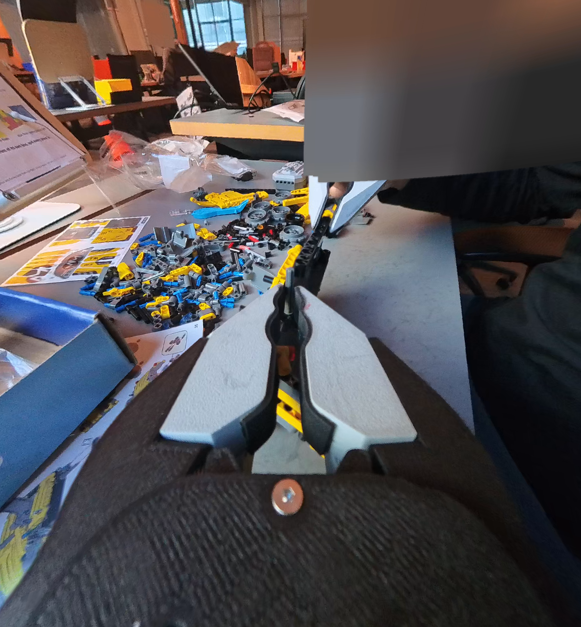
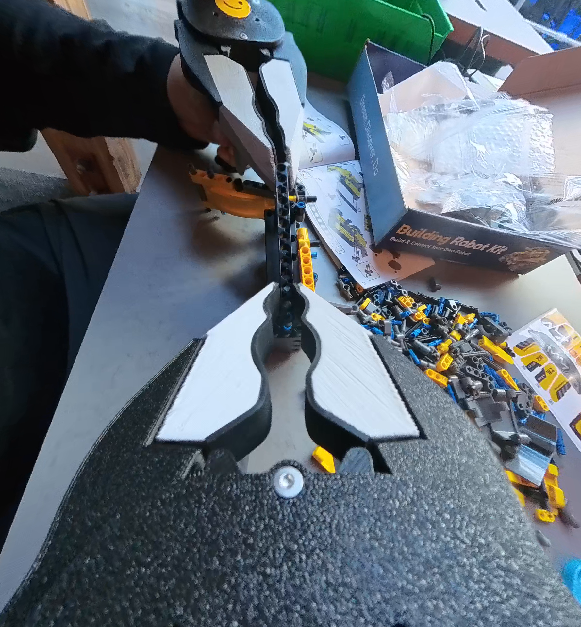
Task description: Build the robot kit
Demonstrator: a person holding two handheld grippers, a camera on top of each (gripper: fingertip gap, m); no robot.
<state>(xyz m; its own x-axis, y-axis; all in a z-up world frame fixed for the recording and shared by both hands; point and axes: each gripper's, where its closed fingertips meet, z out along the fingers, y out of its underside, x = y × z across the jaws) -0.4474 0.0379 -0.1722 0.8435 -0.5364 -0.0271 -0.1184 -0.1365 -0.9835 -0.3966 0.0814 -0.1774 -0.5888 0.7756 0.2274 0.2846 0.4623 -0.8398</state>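
Note:
A long black perforated beam (image 2: 283,237) with a yellow beam (image 2: 305,261) pinned to its side stands on edge on the grey table (image 2: 167,271). My right gripper (image 2: 287,290) is shut on its near end. My left gripper (image 2: 284,169), held by a hand in a black sleeve, is shut on its far end, above a curved orange part (image 2: 228,200). In the left wrist view my left gripper (image 1: 289,293) is closed on the assembly, with a grey axle (image 1: 288,285) poking out between the tips. The black beam (image 1: 313,251) runs away to the right gripper (image 1: 333,217).
A loose pile of blue, yellow, grey and black parts (image 1: 187,271) lies left of the beam, and shows in the right wrist view (image 2: 452,346). A blue box (image 2: 452,237) holds plastic bags (image 2: 469,135). An instruction booklet (image 2: 336,210) and sticker sheet (image 1: 78,251) lie flat. The table edge (image 1: 459,305) is close on the right. The tips of one gripper are about 8 cm away from the tips of the other.

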